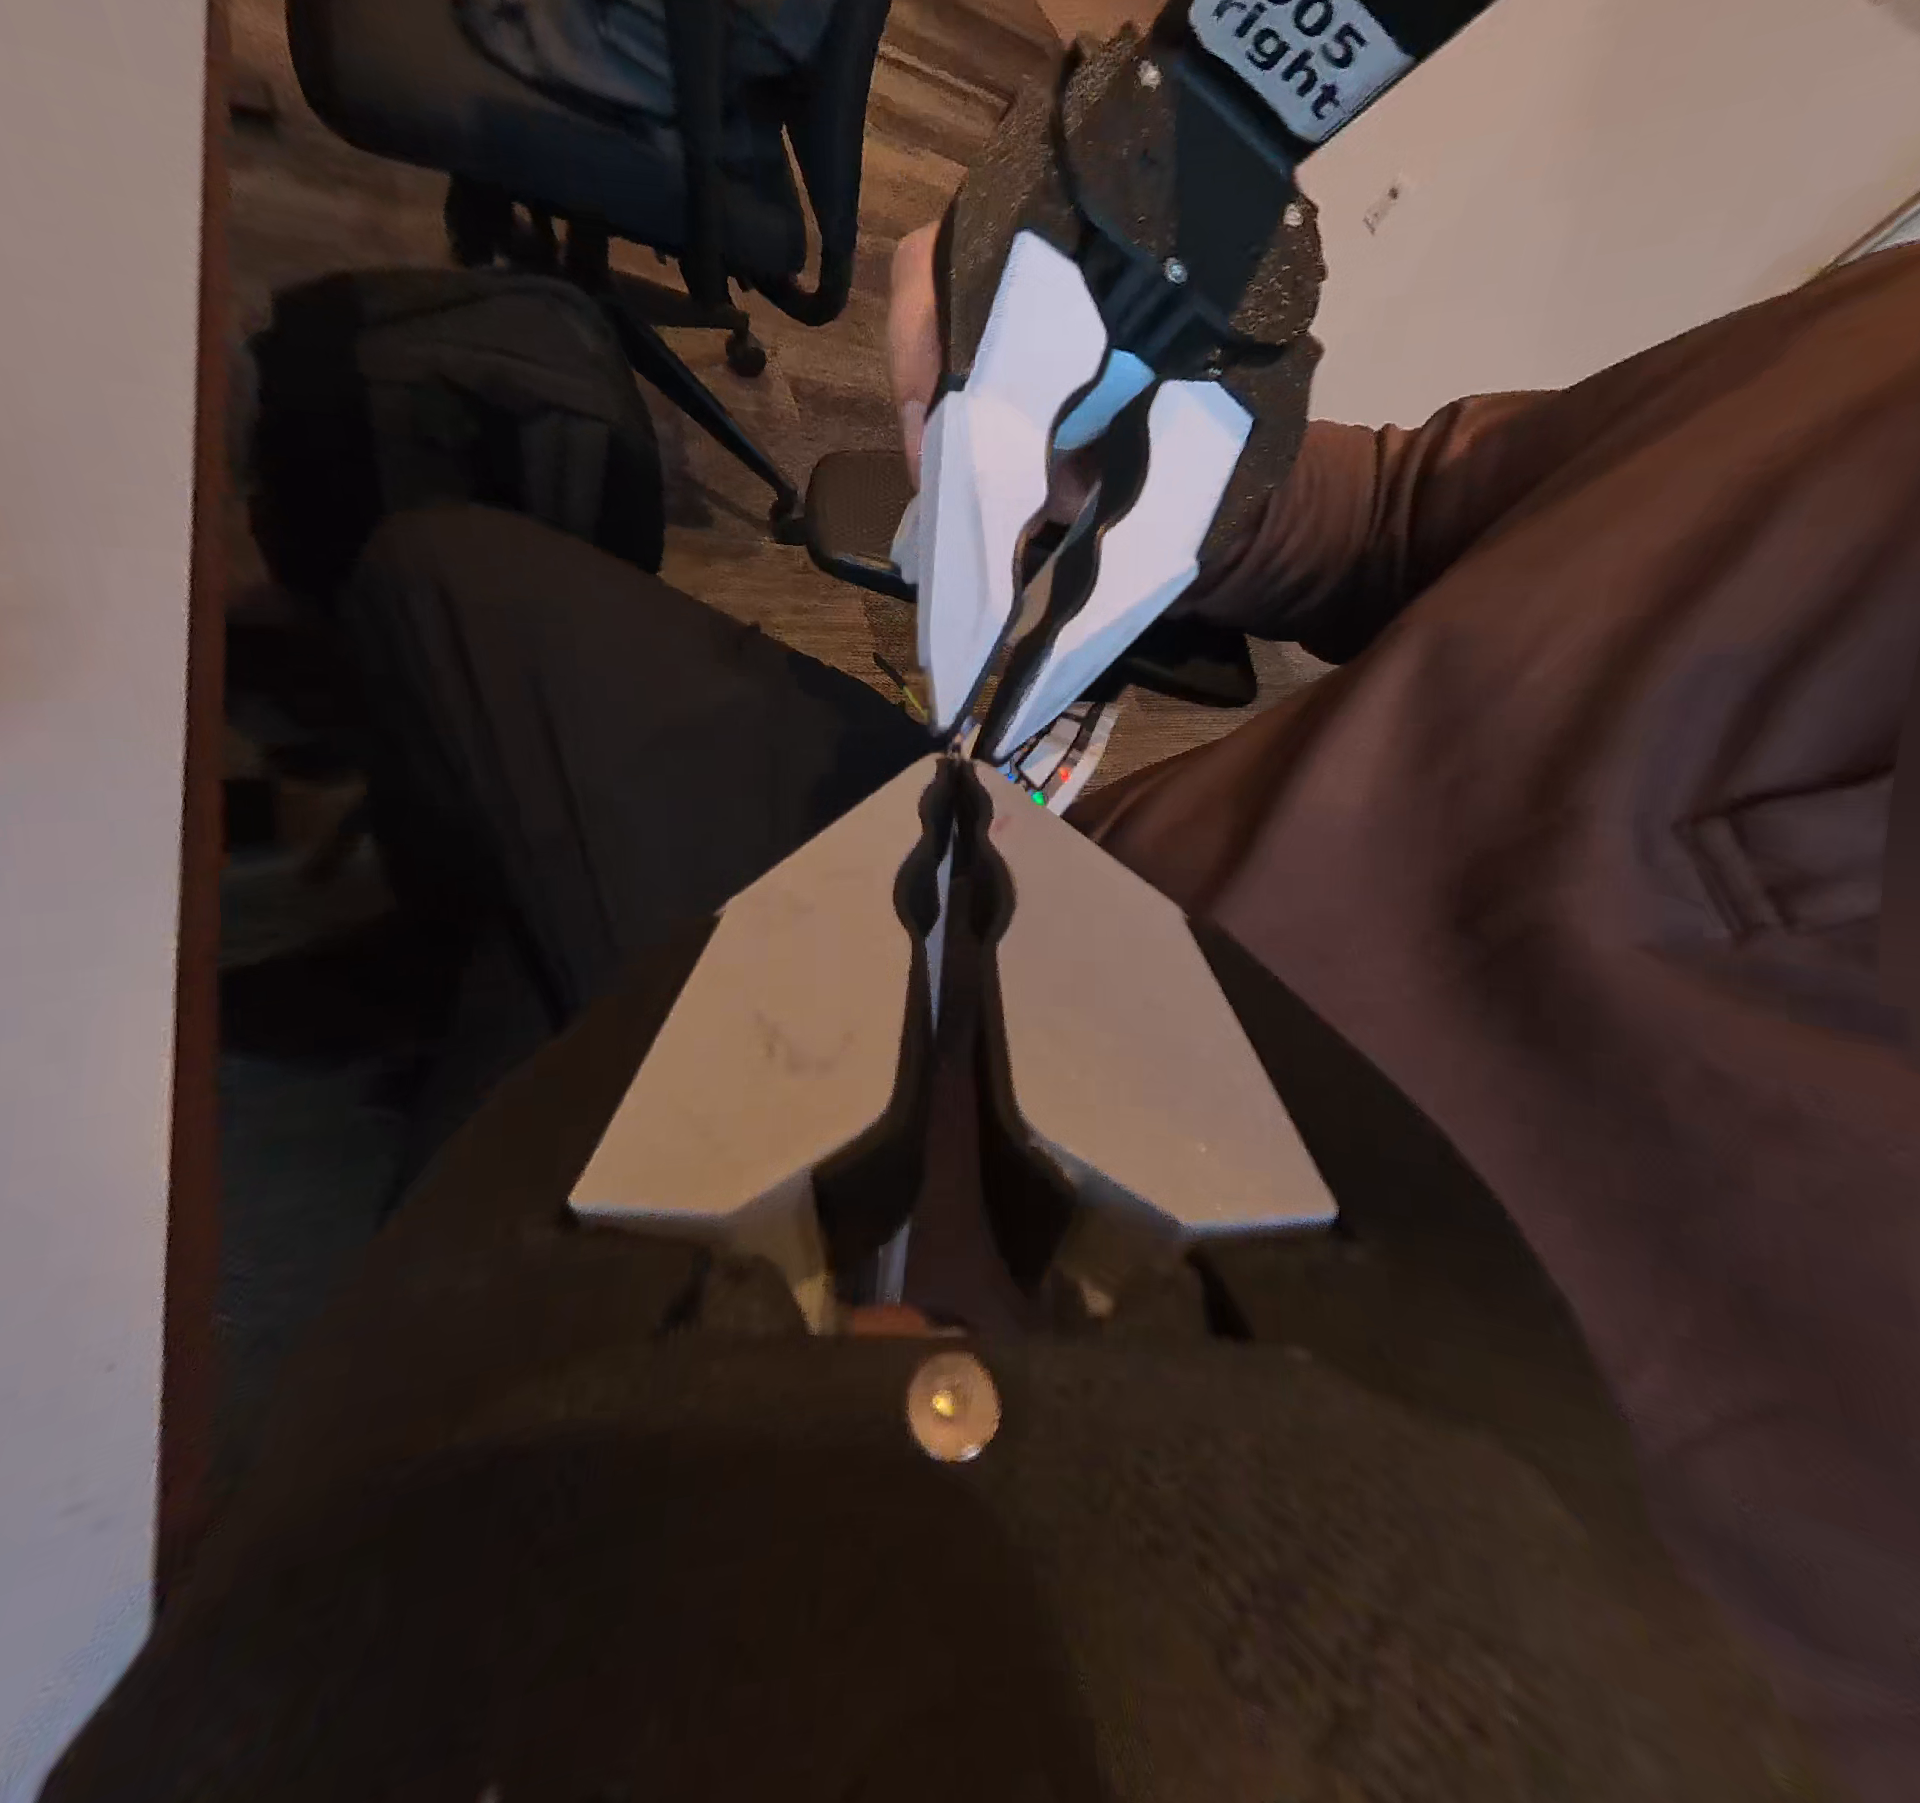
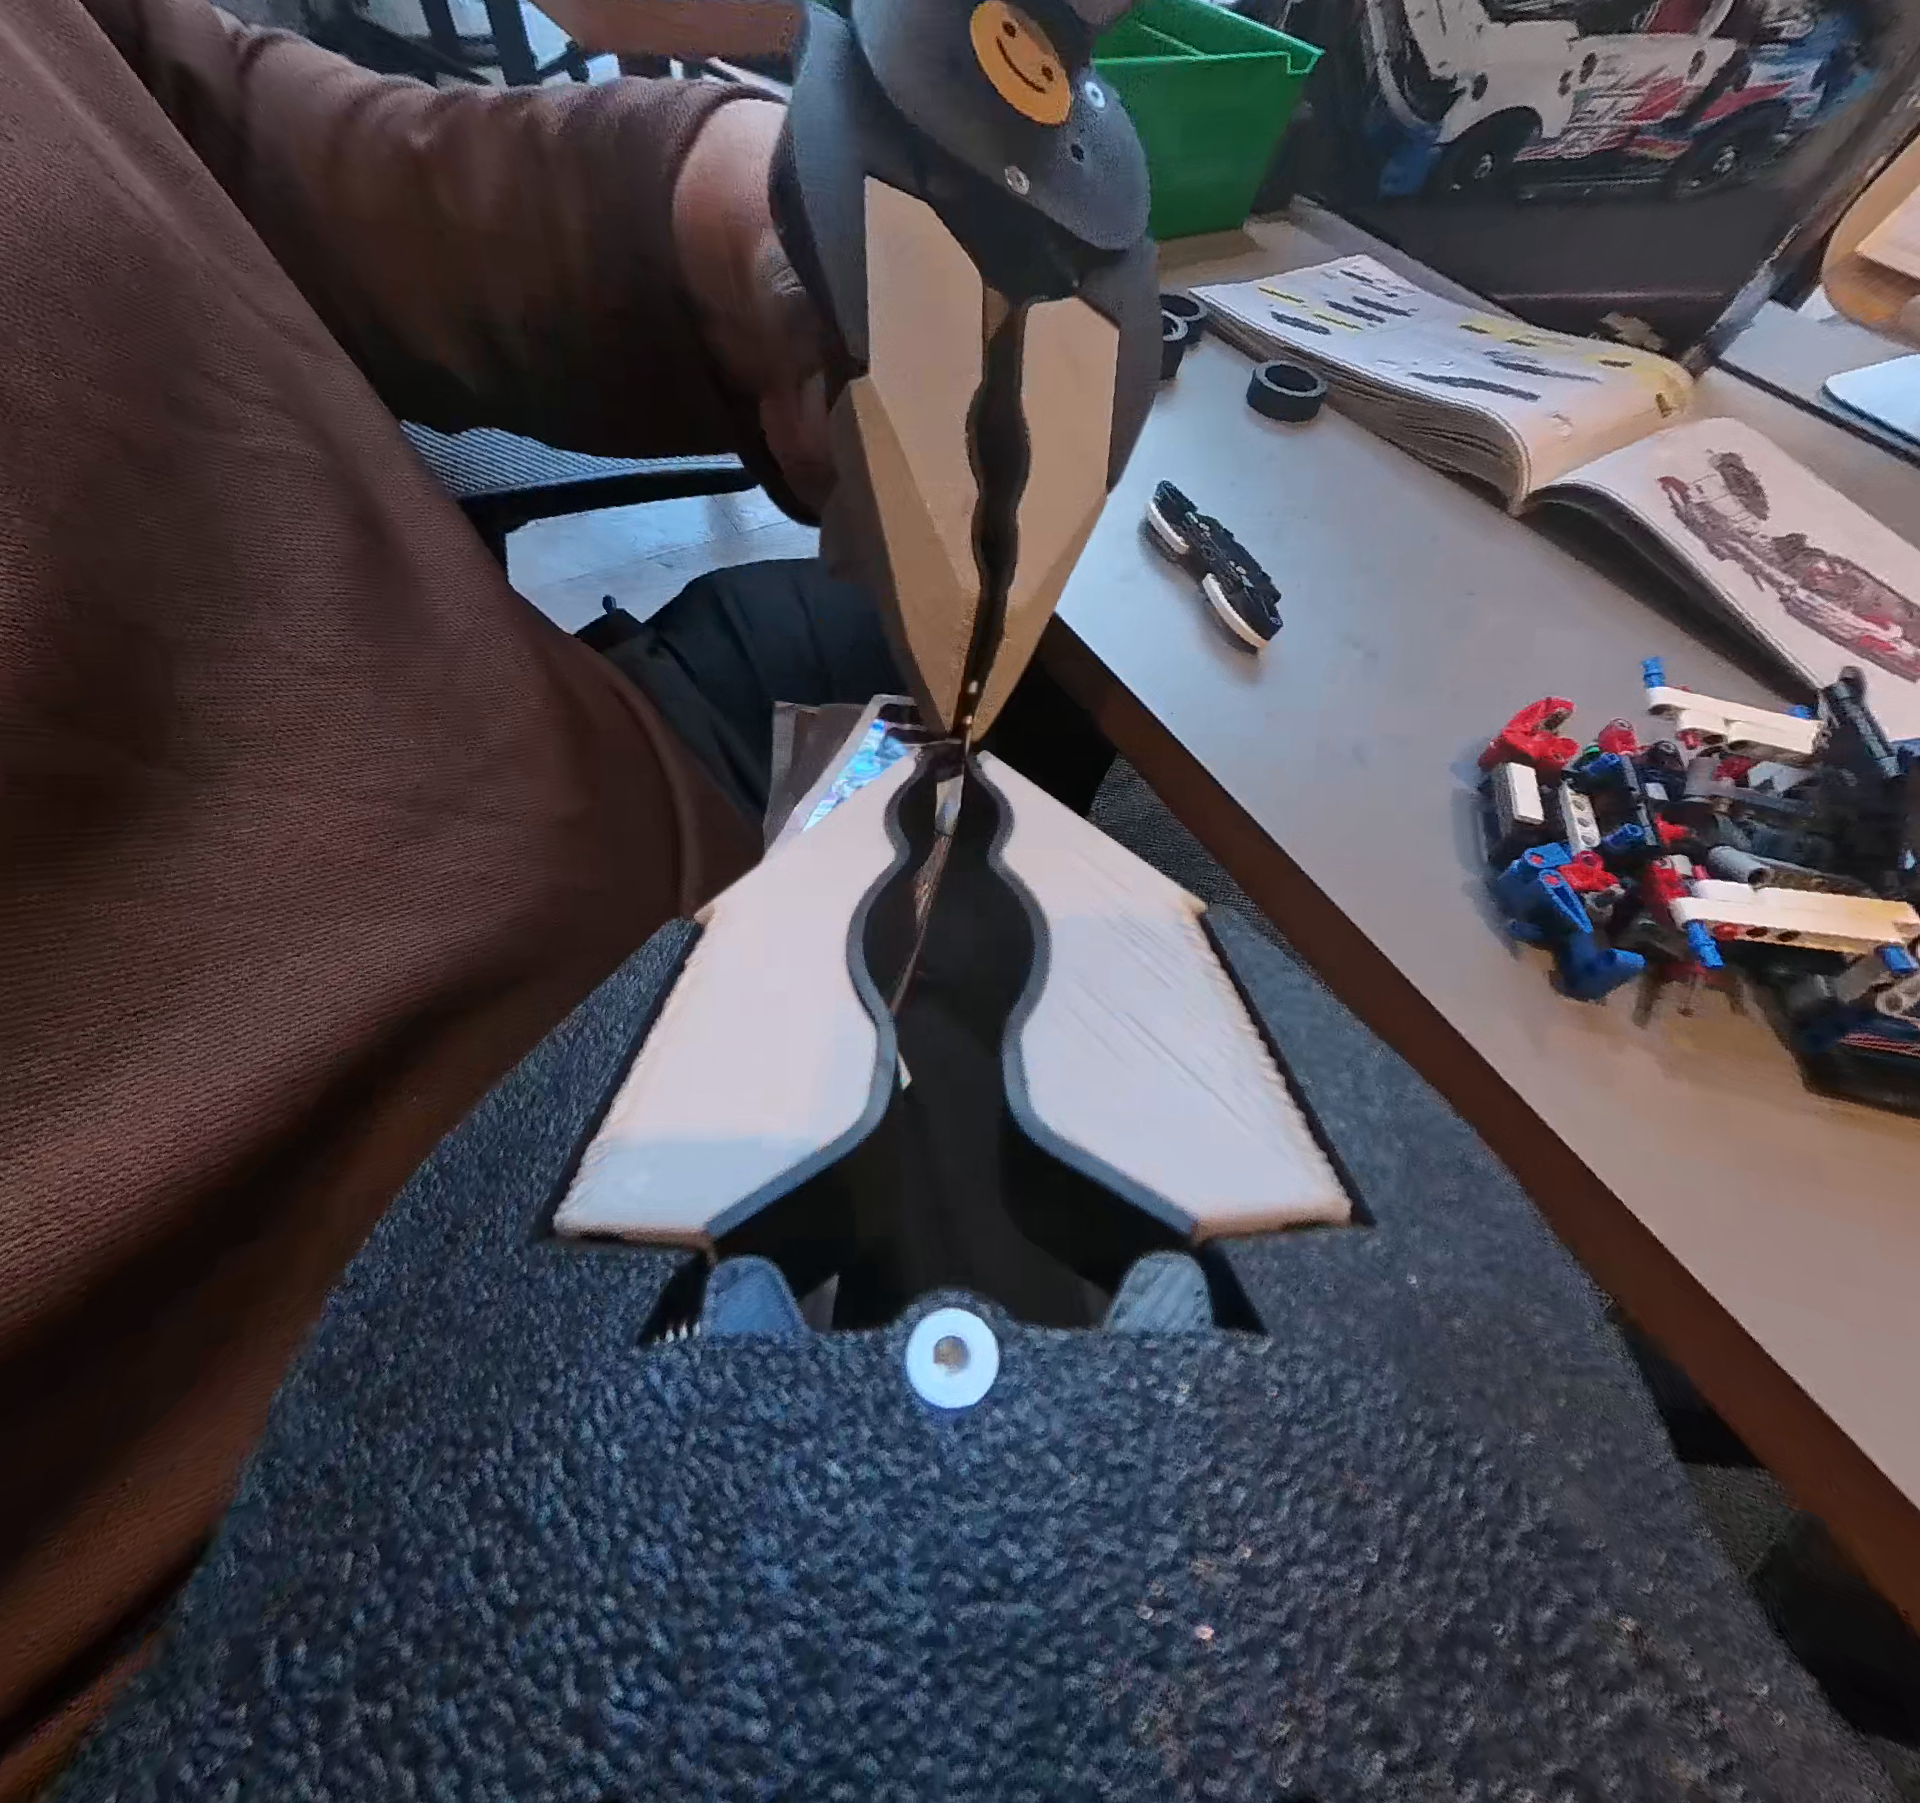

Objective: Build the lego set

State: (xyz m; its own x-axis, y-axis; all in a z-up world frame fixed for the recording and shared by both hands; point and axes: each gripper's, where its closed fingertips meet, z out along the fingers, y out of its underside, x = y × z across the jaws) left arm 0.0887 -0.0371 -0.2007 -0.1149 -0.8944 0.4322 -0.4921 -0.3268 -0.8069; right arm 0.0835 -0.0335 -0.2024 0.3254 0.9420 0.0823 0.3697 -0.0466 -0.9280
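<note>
Meeting tip to tip at frame centre over the person's lap, the left gripper [image 1: 951,787] and right gripper [image 2: 951,766] both have jaws pressed together on a thin sticker sheet [image 2: 868,751], edge-on between them, its long axis along the right jaws. The lego model [image 2: 1704,880] lies on the desk [image 2: 1351,714] at right, beside an open instruction booklet [image 2: 1455,371]; a green bin [image 2: 1205,101] stands at top.

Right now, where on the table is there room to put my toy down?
Bare table lies between the small black-and-white piece and the lego pile, and along the near edge below the pile. The open booklets crowd the back.
</note>
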